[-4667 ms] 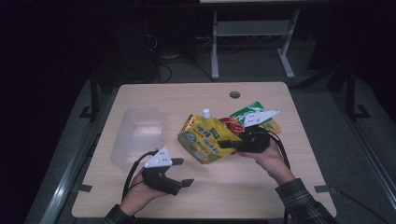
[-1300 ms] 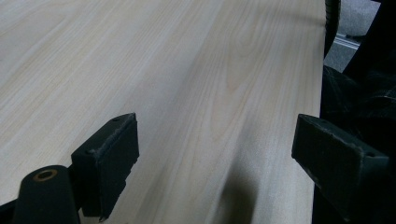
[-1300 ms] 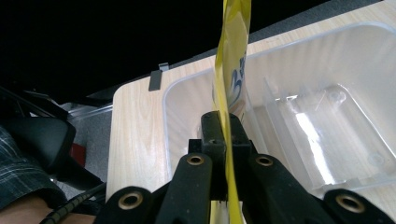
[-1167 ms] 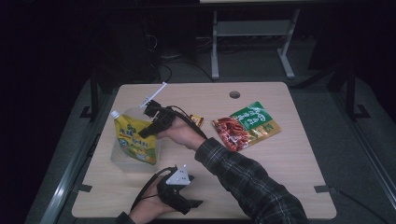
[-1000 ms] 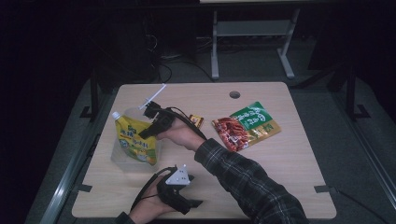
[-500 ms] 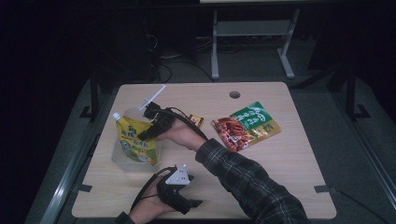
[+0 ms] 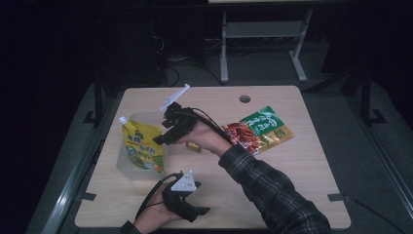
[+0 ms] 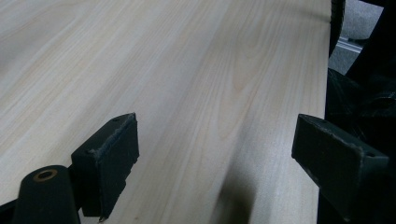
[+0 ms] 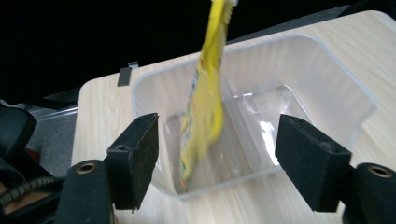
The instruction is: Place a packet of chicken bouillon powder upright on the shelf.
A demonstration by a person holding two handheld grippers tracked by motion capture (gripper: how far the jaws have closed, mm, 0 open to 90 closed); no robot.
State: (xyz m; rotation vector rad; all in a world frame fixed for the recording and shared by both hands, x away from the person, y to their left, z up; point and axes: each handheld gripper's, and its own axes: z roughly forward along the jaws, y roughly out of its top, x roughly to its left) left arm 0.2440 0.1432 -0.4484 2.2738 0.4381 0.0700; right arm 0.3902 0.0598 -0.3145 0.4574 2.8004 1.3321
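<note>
Yellow pouch (image 7: 140,149) upright in the clear tub (image 7: 125,165), both grippers spread.
From the high view we see the right gripper (image 7: 163,138) just beside the pouch and the left gripper (image 7: 197,213) low over the counter (image 7: 292,175); along the left gripper's spread jaws we see bare wood; ahead of the right gripper's spread, empty jaws stands the pouch, inside the tub.
</note>
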